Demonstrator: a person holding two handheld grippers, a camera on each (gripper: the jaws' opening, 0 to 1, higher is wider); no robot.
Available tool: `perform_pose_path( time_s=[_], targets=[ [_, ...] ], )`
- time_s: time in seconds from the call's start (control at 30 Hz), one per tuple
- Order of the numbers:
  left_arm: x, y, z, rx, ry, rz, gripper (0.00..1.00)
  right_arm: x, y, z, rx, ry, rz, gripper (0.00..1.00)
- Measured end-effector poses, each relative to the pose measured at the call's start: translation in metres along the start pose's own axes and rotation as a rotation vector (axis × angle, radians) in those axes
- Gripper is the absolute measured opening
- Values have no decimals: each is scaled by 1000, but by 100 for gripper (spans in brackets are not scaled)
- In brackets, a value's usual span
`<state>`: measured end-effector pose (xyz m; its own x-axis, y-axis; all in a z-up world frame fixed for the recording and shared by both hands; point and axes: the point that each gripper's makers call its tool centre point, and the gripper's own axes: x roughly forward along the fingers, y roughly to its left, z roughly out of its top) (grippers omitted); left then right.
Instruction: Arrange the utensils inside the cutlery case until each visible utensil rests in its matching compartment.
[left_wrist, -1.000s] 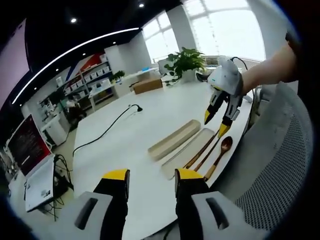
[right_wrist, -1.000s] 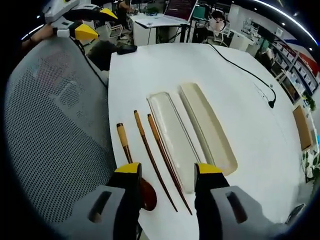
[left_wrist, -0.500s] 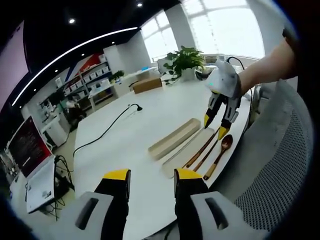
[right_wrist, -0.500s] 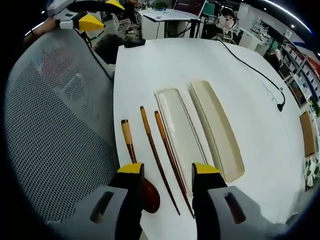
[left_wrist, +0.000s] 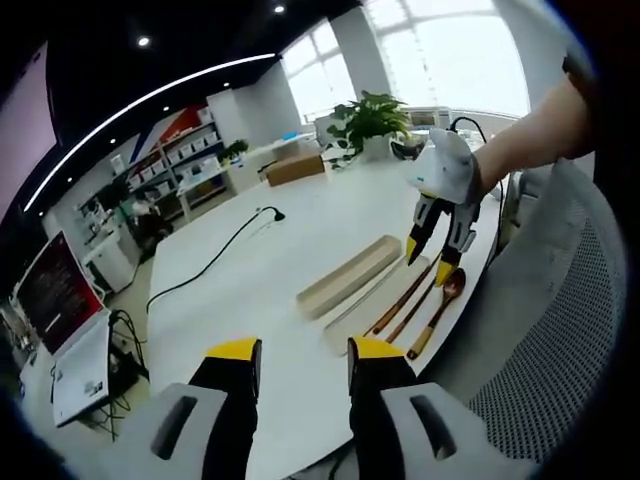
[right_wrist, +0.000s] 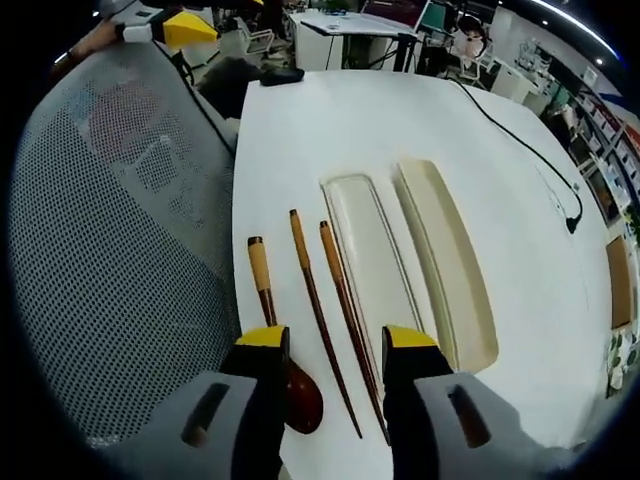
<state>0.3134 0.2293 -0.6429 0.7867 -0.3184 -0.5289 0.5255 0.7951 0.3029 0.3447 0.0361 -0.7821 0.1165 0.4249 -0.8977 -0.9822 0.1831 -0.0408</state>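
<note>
Lying loose on the white worktop (right_wrist: 300, 130), side by side and roughly parallel: wooden spoon (right_wrist: 274, 330), two wooden chopsticks (right_wrist: 325, 320), cutlery case tray (right_wrist: 372, 265), case lid (right_wrist: 450, 265). Long axes all running away from the right hand-held gripper (right_wrist: 328, 345) toward the far end of the worktop in the right gripper view. Spoon bowl at the near end, partly tucked behind the left jaw of that gripper, pale handle end pointing away. Chopsticks with thin tips near, between the jaws, thicker pale ends pointing away. Tray just to the right of the chopsticks, its near end behind the right jaw; lid beside it, further right. Both case halves bare inside. Right hand-held gripper spread apart, gripping nothing, hovering over the near ends of spoon and chopsticks.

From the left gripper view: same set seen from the opposite end, near the worktop edge, beside a grey mesh chair back (left_wrist: 560, 330). Left hand-held gripper (left_wrist: 297, 352) also parted and empty, well apart from the utensils, near the worktop edge. Black cable (left_wrist: 215, 262) trailing across the worktop, potted plant (left_wrist: 372, 122) at the far end
</note>
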Motion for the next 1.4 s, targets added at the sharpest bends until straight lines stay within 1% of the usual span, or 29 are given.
perform_pose_path(
  time_s=[0.13, 0.3, 0.53, 0.63, 0.87, 1.23, 1.4],
  targets=[
    [0, -1, -1, 3, 5, -2, 34, 3, 2, -4, -6, 17, 10, 34],
    [0, -1, -1, 4, 5, -5, 34, 6, 4, -5, -9, 26, 20, 34],
    [1, -1, -2, 6, 9, -3, 33, 9, 5, -6, -10, 33, 26, 33],
    [0, -1, 1, 26, -4, -5, 33, 12, 8, -6, -25, 50, 37, 32],
    [0, -1, 0, 26, 1, -6, 33, 15, 9, -3, -37, 54, 42, 32],
    [0, -1, -2, 22, 10, -8, 33, 21, 8, -9, -53, 90, 53, 30],
    [1, -2, -3, 22, 17, -15, 32, 24, 9, -6, -49, 89, 63, 29]
  ],
)
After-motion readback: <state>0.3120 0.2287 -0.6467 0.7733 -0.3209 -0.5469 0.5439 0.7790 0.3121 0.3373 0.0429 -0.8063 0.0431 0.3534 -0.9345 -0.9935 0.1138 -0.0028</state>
